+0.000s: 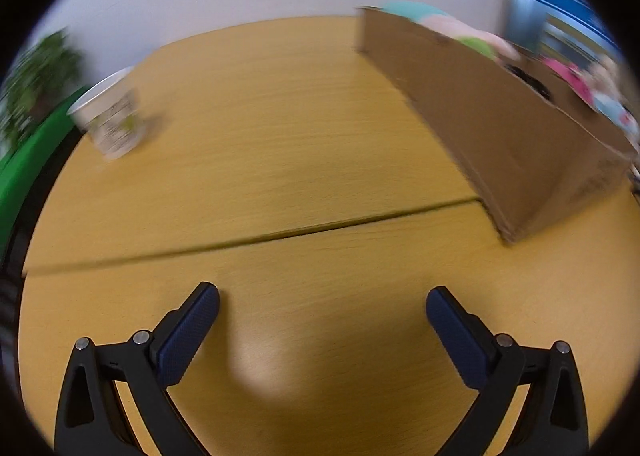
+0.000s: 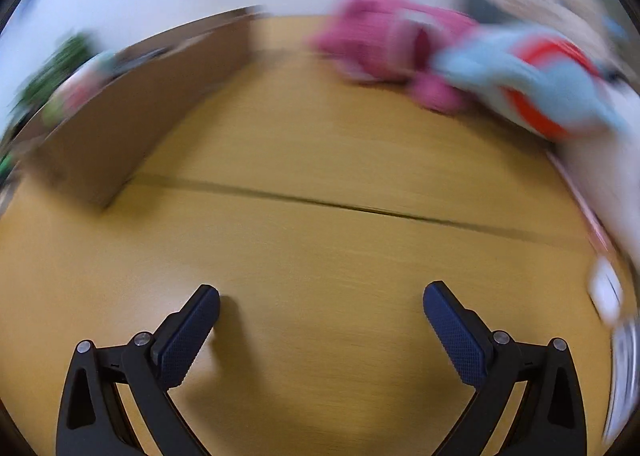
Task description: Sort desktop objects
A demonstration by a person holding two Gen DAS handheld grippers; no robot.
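My left gripper (image 1: pixel 322 298) is open and empty, low over the yellow wooden table (image 1: pixel 280 160). A paper cup (image 1: pixel 110 118) stands at the far left of the table. A cardboard box (image 1: pixel 492 124) with soft toys in it stands at the right. My right gripper (image 2: pixel 320 296) is open and empty over the table (image 2: pixel 320 240). The same box (image 2: pixel 132 96) is on its left. A pink plush toy (image 2: pixel 392 40) and a light blue and orange plush toy (image 2: pixel 536 84) lie at the far right. Both views are blurred.
A seam (image 1: pixel 280 236) runs across the table. A green plant (image 1: pixel 36 80) and a green surface (image 1: pixel 28 160) are beyond the table's left edge. White objects (image 2: pixel 608 292) lie at the right edge in the right wrist view. A white wall is behind.
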